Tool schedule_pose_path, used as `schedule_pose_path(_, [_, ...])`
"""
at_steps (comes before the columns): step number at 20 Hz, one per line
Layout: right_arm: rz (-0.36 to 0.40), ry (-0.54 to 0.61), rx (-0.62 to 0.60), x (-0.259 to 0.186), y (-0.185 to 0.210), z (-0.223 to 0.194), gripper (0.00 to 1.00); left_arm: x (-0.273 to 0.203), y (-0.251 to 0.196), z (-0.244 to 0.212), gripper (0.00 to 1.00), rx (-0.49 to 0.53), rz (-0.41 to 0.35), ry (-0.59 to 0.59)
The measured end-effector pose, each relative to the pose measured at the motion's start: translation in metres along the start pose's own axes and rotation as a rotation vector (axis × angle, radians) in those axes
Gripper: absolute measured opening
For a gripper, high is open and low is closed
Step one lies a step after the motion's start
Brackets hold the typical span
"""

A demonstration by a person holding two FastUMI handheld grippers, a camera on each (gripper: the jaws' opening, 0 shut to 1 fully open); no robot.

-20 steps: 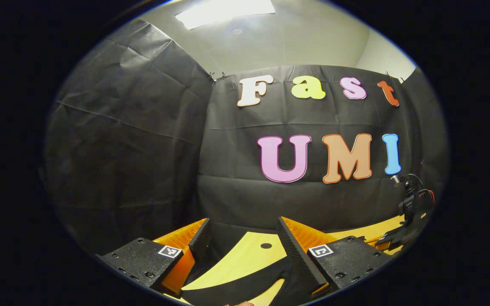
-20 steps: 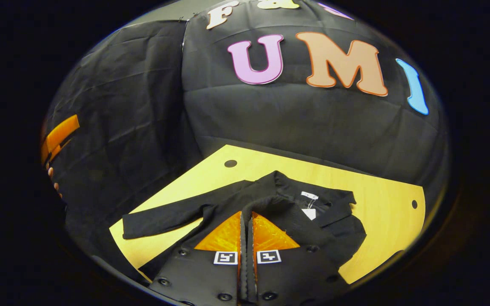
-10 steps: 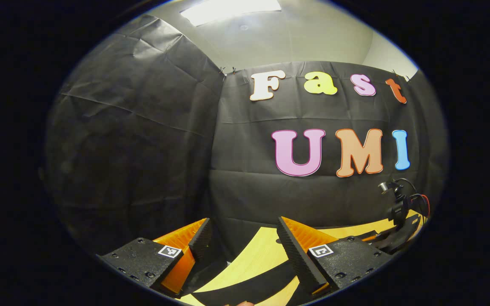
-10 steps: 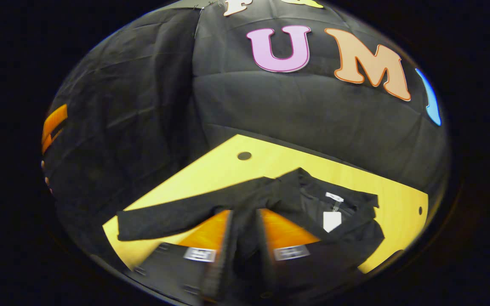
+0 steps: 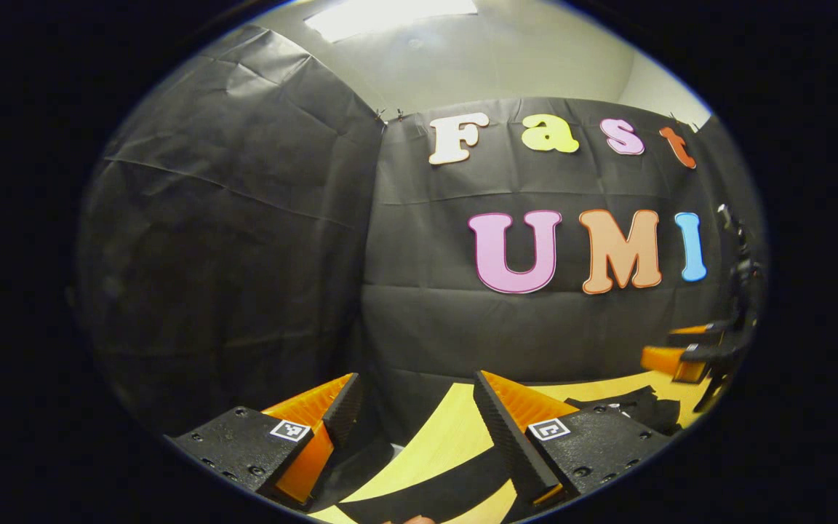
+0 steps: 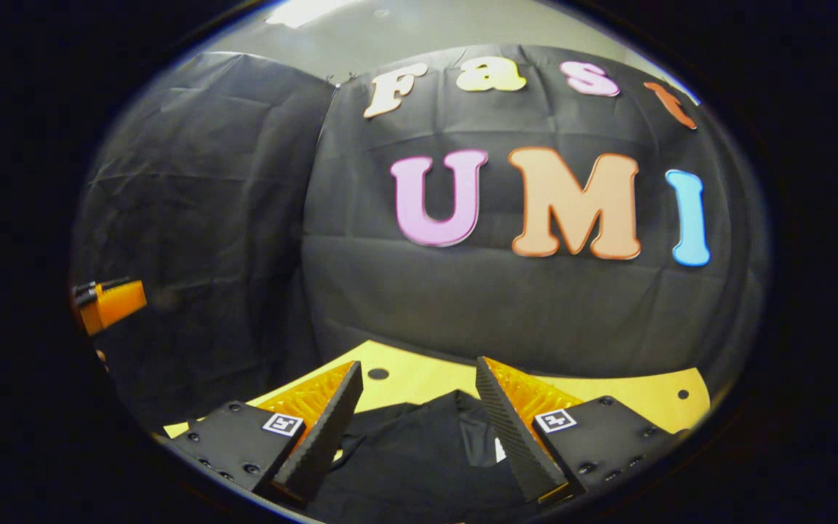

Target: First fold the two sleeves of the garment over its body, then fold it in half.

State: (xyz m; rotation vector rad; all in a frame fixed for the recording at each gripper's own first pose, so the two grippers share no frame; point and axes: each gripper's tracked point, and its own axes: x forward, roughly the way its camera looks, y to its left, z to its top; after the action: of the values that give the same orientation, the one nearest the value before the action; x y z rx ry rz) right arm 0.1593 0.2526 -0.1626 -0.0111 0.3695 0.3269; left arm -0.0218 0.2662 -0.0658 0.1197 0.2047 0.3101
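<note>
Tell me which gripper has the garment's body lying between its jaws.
The right gripper: its open jaws frame the black garment on the table. The left gripper, also open, frames bare table and a black strip.

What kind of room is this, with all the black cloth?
Probably a small booth for recording folding practice, not a home. Black cloth walls hang around a yellow wooden table, a black garment lies on it, and the open right gripper hovers above.

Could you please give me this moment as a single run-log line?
right gripper: open, above garment | left gripper: open, over sleeve | table: garment lying on it | fold: unclear
</note>
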Motion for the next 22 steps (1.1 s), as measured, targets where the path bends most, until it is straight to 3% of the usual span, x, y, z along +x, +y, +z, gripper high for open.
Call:
schedule_pose_path(7, [-0.115, -0.173, 0.015, -0.065, -0.049, 0.058, 0.98, 0.001, 0.001, -0.084, 0.94, -0.001, -0.051, 0.177])
schedule_pose_path(15, [-0.242, -0.173, 0.022, -0.100, -0.093, 0.060, 0.98, -0.021, 0.042, -0.217, 0.94, 0.058, 0.003, 0.449])
schedule_pose_path(22, [-0.262, -0.127, 0.030, -0.100, -0.095, 0.049, 0.98, -0.045, 0.058, -0.298, 0.94, 0.046, 0.040, 0.665])
